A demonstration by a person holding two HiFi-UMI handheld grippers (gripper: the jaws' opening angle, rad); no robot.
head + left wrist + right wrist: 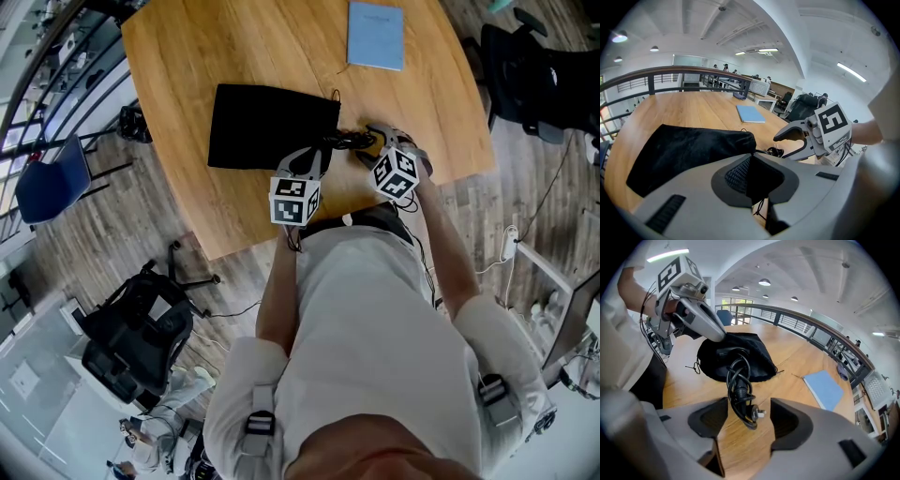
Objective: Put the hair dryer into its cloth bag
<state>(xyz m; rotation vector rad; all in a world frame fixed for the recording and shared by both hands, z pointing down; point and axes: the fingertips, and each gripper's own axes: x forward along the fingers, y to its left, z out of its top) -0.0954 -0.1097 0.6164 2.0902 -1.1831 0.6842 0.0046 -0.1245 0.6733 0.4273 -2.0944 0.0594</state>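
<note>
Hair dryer cord [739, 385] pokes from cloth bag [267, 127], between your right gripper's [749, 425] parted jaws; left gripper [754, 180] jaws clamp bag; notebook [376, 35] well apart.

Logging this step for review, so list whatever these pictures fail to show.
- Hair dryer body: unseen in every view, presumably inside the black cloth bag; only its coiled black cord shows, right gripper view.
- Bag mouth, head view: hidden behind the left gripper and right gripper.
- Print on the flat blue booklet: too small everywhere.
- Cloth pinched, left gripper view: covered by its shut jaws.
</note>
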